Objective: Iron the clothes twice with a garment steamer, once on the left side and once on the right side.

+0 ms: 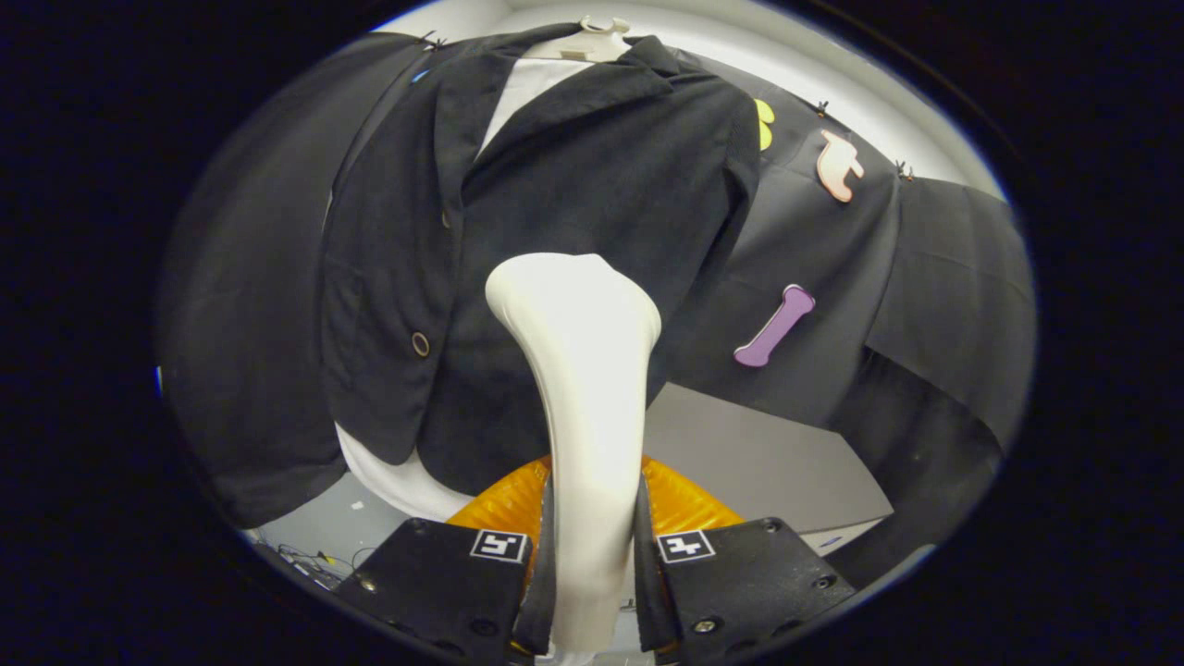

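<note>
A dark jacket (564,185) over a white shirt (527,88) hangs on a pale hanger (601,28) in front of the booth's black cloth. My gripper (592,546) is shut on the handle of a white garment steamer (583,370), both fingers pressing its sides. The steamer rises from between the fingers, and its broad head (573,296) stands against the jacket's right front panel, about at the height of the brown button (421,344). Whether the head touches the cloth I cannot tell. The shirt's white hem (393,476) shows under the jacket.
An orange ribbed hose or base (689,504) lies behind the steamer, just beyond the fingers. A grey table top (768,453) sits to the right below the cloth. Cables (314,560) lie on the floor at the lower left.
</note>
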Action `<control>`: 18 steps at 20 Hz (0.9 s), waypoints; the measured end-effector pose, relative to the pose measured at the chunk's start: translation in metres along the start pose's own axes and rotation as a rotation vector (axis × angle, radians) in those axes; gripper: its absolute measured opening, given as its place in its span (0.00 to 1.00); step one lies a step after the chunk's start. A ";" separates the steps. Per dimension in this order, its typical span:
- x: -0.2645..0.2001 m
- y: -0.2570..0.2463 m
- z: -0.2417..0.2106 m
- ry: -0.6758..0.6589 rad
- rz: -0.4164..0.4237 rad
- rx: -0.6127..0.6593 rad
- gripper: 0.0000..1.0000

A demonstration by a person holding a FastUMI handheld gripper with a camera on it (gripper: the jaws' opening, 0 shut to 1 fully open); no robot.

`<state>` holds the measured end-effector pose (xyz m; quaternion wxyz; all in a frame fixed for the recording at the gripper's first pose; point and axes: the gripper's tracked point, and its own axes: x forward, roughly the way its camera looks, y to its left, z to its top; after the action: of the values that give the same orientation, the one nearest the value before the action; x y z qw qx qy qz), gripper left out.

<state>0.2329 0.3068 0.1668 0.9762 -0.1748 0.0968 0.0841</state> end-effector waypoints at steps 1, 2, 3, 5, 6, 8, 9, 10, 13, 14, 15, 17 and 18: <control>0.001 0.002 -0.009 0.011 0.001 0.000 0.38; 0.001 0.003 -0.016 0.019 0.004 -0.001 0.38; 0.003 0.004 -0.021 0.028 0.004 -0.002 0.38; 0.010 0.001 -0.031 0.045 0.004 -0.003 0.38; 0.011 0.001 -0.036 0.052 0.002 -0.001 0.38; 0.014 0.002 -0.044 0.064 0.001 -0.001 0.38; 0.015 0.001 -0.047 0.072 0.001 -0.003 0.38; 0.016 0.002 -0.051 0.079 0.002 -0.005 0.38; 0.021 0.004 -0.062 0.093 0.012 -0.009 0.38; 0.023 0.006 -0.066 0.102 0.018 -0.011 0.38; 0.028 0.007 -0.070 0.112 0.023 -0.011 0.38; 0.037 0.002 -0.076 0.130 0.035 -0.010 0.38; 0.042 0.001 -0.079 0.144 0.040 -0.015 0.38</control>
<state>0.2611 0.2847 0.0846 0.9635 -0.1856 0.1698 0.0915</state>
